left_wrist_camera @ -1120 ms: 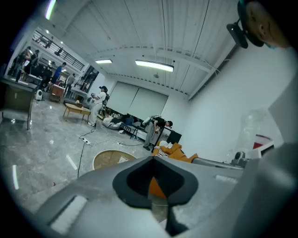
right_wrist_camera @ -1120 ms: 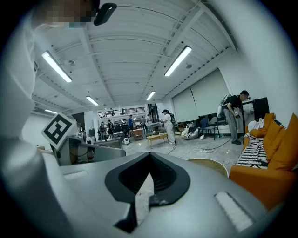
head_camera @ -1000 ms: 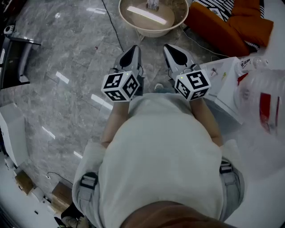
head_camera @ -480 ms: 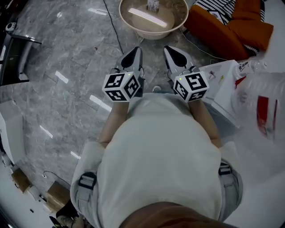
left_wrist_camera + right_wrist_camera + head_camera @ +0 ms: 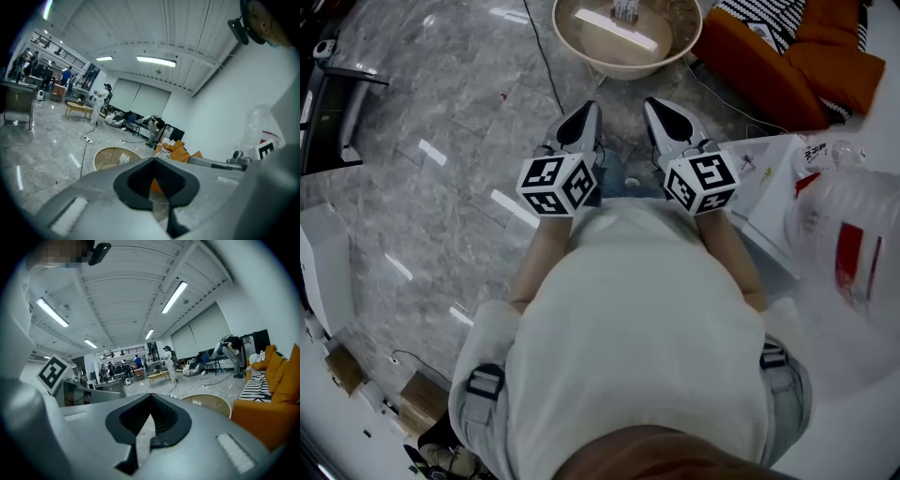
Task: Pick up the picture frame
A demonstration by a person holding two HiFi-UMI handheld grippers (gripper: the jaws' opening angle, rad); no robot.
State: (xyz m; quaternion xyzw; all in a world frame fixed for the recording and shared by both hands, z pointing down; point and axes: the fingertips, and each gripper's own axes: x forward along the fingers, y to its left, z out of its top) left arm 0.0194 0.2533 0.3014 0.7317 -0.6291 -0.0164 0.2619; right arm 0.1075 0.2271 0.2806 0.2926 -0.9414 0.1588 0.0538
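Observation:
A round beige table (image 5: pixel 581 37) stands on the grey floor ahead of me. A small upright object (image 5: pixel 623 10) stands on it; it is too small to tell whether it is the picture frame. It also shows as a pale card (image 5: pixel 123 159) in the left gripper view. My left gripper (image 5: pixel 581 117) and right gripper (image 5: pixel 667 112) are held side by side in front of my chest, well short of the table. Both are shut and hold nothing, as the left gripper (image 5: pixel 152 180) and right gripper (image 5: pixel 149 418) show in their own views.
Orange cushions with a striped cloth (image 5: pixel 797 56) lie to the right of the round table. A white table (image 5: pixel 769 187) at my right carries a clear plastic bottle (image 5: pixel 848 234). A black cable (image 5: pixel 539 56) runs across the floor. A dark stand (image 5: pixel 337 103) is at left. People stand far off.
Both grippers stay shut and side by side, sinking slightly. The round table and cushions have slid a little toward the top edge of the head view.

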